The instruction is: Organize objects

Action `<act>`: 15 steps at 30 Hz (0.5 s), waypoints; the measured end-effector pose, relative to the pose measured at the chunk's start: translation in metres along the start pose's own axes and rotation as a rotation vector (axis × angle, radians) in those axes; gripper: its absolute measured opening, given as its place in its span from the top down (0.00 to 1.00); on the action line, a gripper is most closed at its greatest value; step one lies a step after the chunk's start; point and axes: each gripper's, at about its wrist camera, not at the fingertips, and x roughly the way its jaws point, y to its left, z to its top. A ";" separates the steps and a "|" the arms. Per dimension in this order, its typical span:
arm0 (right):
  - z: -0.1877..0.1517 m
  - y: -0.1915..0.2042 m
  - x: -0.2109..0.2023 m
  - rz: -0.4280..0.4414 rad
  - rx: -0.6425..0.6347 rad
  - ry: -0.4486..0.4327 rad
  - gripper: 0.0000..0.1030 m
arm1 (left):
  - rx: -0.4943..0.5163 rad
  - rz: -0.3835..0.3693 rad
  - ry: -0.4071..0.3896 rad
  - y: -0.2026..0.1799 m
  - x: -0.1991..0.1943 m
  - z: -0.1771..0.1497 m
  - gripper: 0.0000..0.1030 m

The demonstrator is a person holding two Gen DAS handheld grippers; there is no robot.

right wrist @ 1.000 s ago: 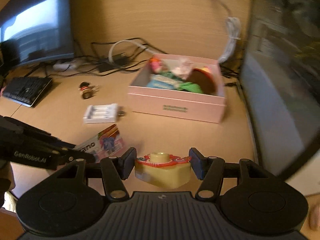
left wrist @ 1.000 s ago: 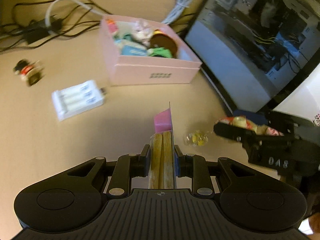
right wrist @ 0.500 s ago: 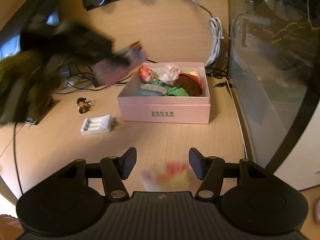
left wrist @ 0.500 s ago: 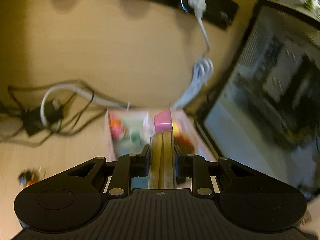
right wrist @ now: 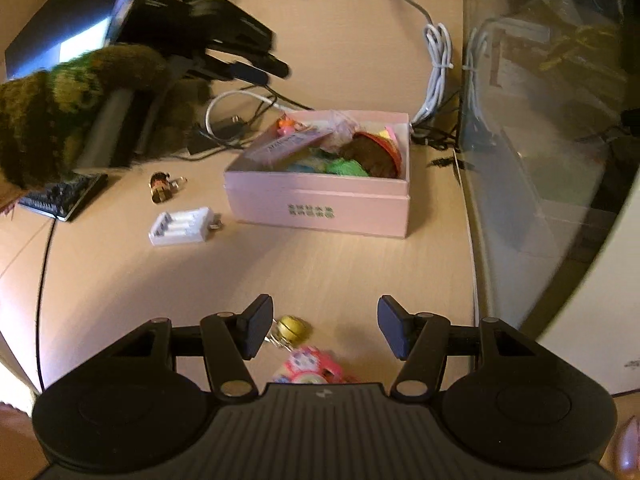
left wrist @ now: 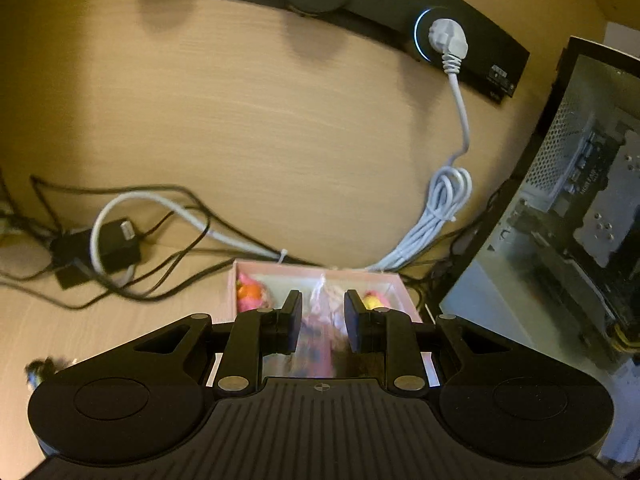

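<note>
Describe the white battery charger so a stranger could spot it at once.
Find the pink box in the middle of the wooden desk. Just off its left end lies the battery charger, a flat white block holding pale cells side by side. The small brown figurine behind it is darker and rounder.

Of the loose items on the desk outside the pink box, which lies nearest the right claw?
The pink toy beneath the open right claw, beside a gold bell; the white battery charger and small figure sit far off.
</note>
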 end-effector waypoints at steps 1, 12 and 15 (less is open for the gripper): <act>-0.002 -0.003 0.000 -0.004 -0.005 0.008 0.39 | -0.003 -0.004 0.008 0.002 -0.003 -0.004 0.75; -0.029 0.013 0.024 -0.029 -0.073 0.093 0.30 | 0.042 -0.097 0.195 0.025 -0.063 -0.087 0.75; -0.035 0.019 0.035 -0.033 -0.136 0.125 0.30 | 0.022 -0.100 0.232 0.039 -0.072 -0.102 0.75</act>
